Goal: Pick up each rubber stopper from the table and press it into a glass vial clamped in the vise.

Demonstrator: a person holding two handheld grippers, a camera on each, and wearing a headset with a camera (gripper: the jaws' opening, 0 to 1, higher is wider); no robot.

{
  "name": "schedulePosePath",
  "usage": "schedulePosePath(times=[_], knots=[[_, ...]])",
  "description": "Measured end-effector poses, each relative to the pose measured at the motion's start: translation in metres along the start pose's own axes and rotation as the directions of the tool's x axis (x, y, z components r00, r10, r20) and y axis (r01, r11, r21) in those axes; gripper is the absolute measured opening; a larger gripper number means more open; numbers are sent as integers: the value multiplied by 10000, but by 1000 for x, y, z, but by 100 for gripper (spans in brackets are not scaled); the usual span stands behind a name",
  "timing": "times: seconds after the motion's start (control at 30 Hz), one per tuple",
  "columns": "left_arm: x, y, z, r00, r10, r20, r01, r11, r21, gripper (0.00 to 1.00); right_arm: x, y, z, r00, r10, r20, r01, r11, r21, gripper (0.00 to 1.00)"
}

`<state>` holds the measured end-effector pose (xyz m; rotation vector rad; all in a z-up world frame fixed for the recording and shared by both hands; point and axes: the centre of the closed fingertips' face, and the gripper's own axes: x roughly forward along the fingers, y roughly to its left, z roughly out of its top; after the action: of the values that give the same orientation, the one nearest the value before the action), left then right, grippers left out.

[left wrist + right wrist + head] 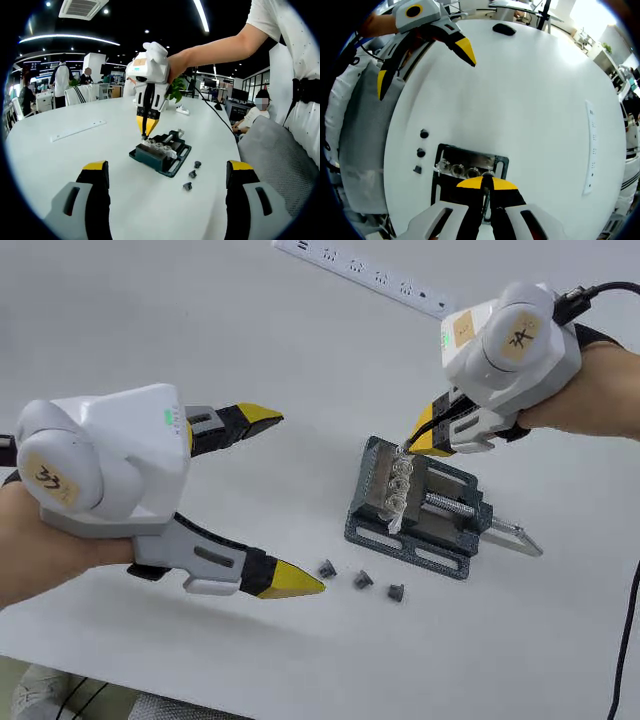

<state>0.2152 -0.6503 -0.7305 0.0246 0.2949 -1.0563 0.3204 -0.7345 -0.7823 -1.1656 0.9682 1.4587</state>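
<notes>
A dark grey vise point(440, 530) clamps a row of clear glass vials point(398, 488) mid-table. My right gripper point(408, 448) hangs over the row's far end. It is shut on a small dark stopper that barely shows between its tips, right at the end vial's mouth. In the right gripper view its tips point(487, 181) cover that vial, and the other vials point(457, 170) stand open. Three grey rubber stoppers point(327, 567) point(362, 580) point(396, 592) lie in front of the vise. My left gripper point(284, 502) is open wide and holds nothing, left of the vise point(160, 152) and above the table.
A white power strip point(370, 275) lies at the table's far edge. The vise's screw handle point(515, 537) sticks out to the right. A black cable point(630, 640) runs down the right side. In the left gripper view, people and desks stand beyond the round table.
</notes>
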Motion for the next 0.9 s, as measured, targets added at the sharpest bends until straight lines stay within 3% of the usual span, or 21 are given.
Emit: schedulePosePath(times=[0.53,0.6,0.67,0.73,0.9], knots=[[2,1,3,10000,-1,56,1,10000,10,97,1,1,2,10000,-37,-55,36,9998,-181,0],[2,1,3,10000,3,37,-3,10000,7,97,0,0,2,10000,-45,70,45,10000,-66,0],[1,1,2,10000,8,21,-8,10000,16,97,0,0,2,9994,-49,343,32,9988,496,0],[0,1,2,10000,13,8,-13,10000,-6,97,0,-1,2,9989,-122,445,108,9994,320,0],[2,0,1,10000,-47,-5,47,10000,8,96,-1,0,3,9973,-272,686,223,9972,712,0]])
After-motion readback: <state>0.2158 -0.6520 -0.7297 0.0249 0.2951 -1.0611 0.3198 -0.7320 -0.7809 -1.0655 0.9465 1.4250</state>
